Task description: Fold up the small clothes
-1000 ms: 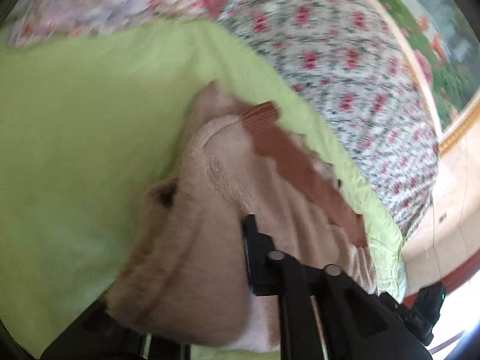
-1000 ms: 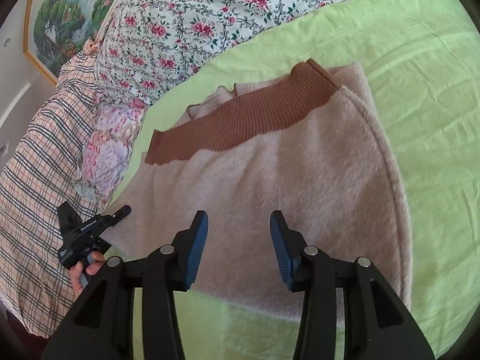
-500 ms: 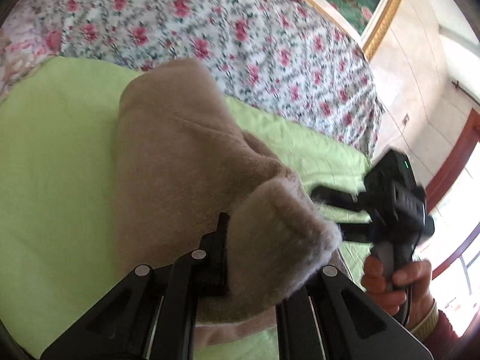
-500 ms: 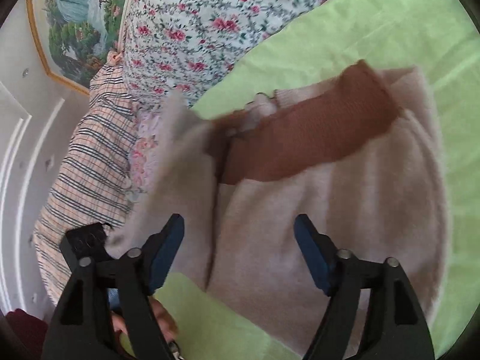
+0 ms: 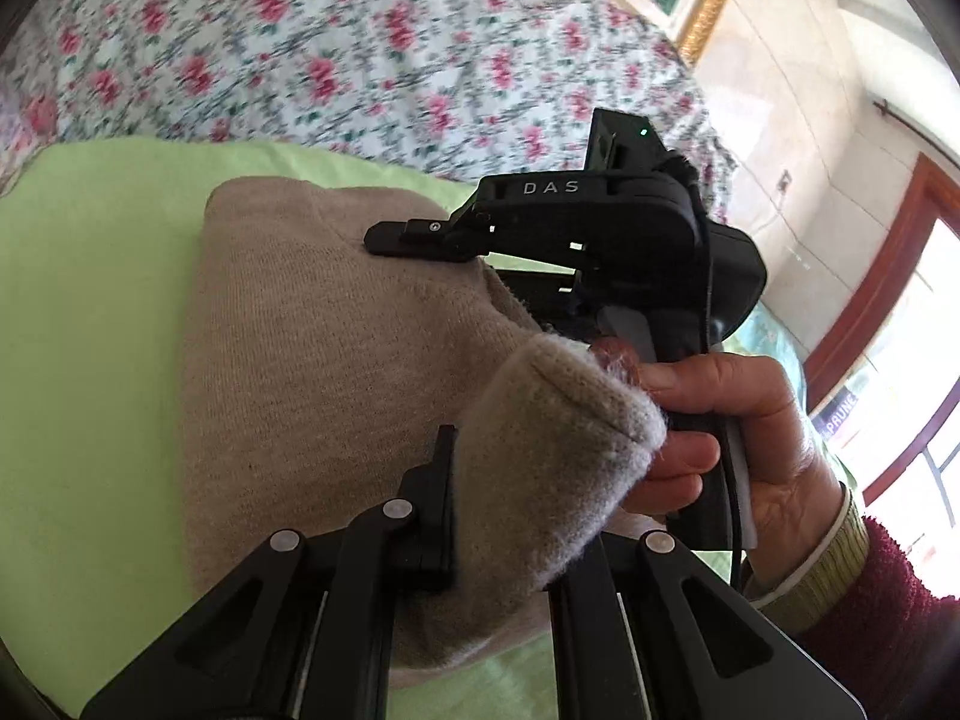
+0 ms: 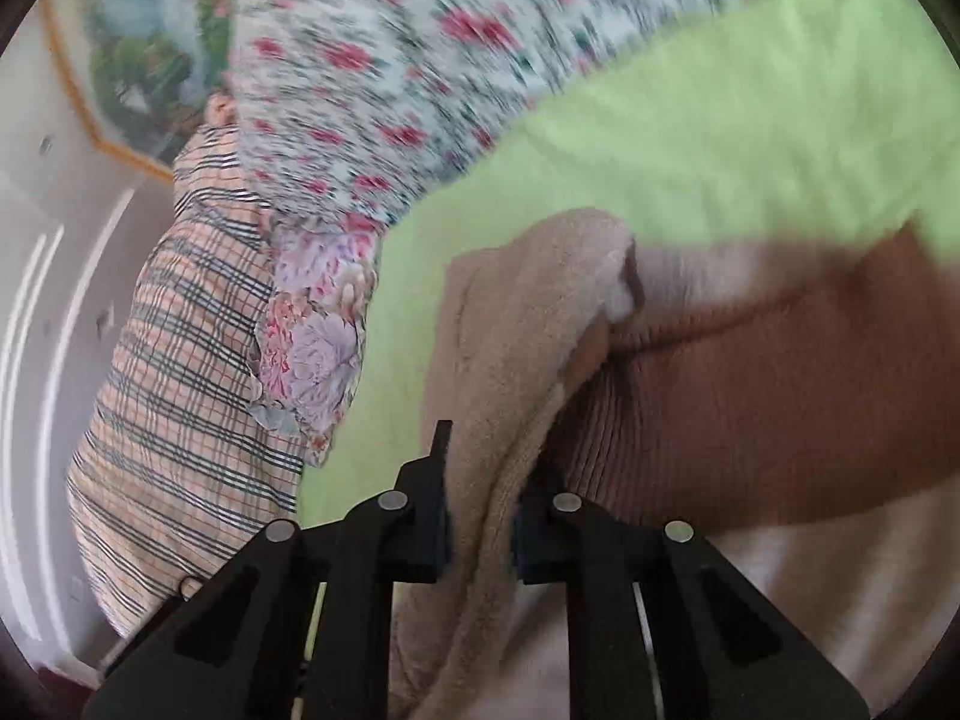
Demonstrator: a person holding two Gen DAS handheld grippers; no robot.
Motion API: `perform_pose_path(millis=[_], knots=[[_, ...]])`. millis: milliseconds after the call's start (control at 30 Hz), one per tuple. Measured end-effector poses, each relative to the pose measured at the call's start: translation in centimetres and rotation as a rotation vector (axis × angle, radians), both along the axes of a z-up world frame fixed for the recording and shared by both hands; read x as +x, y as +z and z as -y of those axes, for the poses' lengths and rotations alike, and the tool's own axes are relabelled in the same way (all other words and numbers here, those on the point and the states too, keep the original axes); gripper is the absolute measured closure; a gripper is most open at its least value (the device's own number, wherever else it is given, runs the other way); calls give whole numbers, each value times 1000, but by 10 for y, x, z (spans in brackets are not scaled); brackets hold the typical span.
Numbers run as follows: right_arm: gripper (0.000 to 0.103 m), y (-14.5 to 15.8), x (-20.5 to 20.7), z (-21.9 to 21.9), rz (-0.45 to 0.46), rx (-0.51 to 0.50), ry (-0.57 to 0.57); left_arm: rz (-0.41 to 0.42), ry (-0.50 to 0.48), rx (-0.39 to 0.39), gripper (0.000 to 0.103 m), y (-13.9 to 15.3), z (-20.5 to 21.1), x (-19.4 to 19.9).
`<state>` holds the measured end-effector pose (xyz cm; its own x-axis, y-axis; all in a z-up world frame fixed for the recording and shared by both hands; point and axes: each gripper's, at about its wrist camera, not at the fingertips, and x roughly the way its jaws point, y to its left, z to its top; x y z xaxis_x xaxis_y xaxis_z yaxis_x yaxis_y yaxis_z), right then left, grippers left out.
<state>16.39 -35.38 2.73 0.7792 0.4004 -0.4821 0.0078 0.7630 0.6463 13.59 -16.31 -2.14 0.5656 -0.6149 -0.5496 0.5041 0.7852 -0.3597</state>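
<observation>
Folded over since a second ago, the beige sweater (image 5: 336,360) no longer lies flat with its brown ribbed band in full view: one side has been lifted across the rest, and both tools have come in close to each other above it. From the left: the lime-green sheet (image 5: 90,312) runs along the left of the left wrist view, with the floral quilt (image 5: 336,42) behind it. On the sheet sits the sweater, bunched into a rounded hump. The left gripper (image 5: 510,516) is clenched on a thick fold of that knit, which bulges up between its fingers and hides the right-hand one. Further right, the person's right hand (image 5: 738,438) (dark red sleeve at the wrist) holds the right gripper (image 6: 477,534), its black body reaching over the sweater's top edge. In the right wrist view a checked pillow (image 6: 180,396) lies at left, then green sheet, then the right gripper, whose jaws have just been closing and now pinch a fold of beige knit. The brown ribbed band (image 6: 750,396) fills the right side
</observation>
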Motion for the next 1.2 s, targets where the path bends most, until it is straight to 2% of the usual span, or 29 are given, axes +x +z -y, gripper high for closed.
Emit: perform_pose_path(millis=[133, 367, 533, 667, 733, 833, 900, 967, 1000, 1033, 1100, 1167, 1200], knots=[[87, 9, -35, 20, -10, -136, -57, -1, -83, 20, 96, 1, 44, -5], [87, -26, -60, 58, -130, -236, -123, -87, -167, 78, 96, -39, 107, -1], [87, -26, -68, 64, -119, -262, -143, -83, -185, 66, 96, -39, 113, -4], [87, -37, -67, 66, -164, -324, -170, -120, -200, 79, 95, -50, 119, 0], [83, -38, -71, 65, -163, -341, -197, -133, -203, 78, 94, -51, 120, 2], [75, -37, -79, 65, -171, -369, -232, -151, -223, 71, 79, -46, 114, -4], [73, -33, -87, 62, -181, -395, -251, -169, -245, 68, 65, -39, 104, -11], [66, -31, -96, 58, -193, -427, -272, -160, -251, 66, 57, -30, 90, -24], [56, -29, -102, 57, -201, -445, -287, -150, -246, 64, 49, -23, 81, -30], [49, -27, -108, 56, -200, -451, -298, -141, -237, 64, 46, -18, 72, -33], [48, -26, -123, 59, -191, -422, -309, -121, -201, 60, 35, -5, 47, -40], [45, -25, -134, 61, -179, -373, -310, -112, -156, 56, 29, 3, 24, -37], [40, -25, -140, 62, -167, -342, -308, -113, -127, 54, 25, 5, 12, -32]])
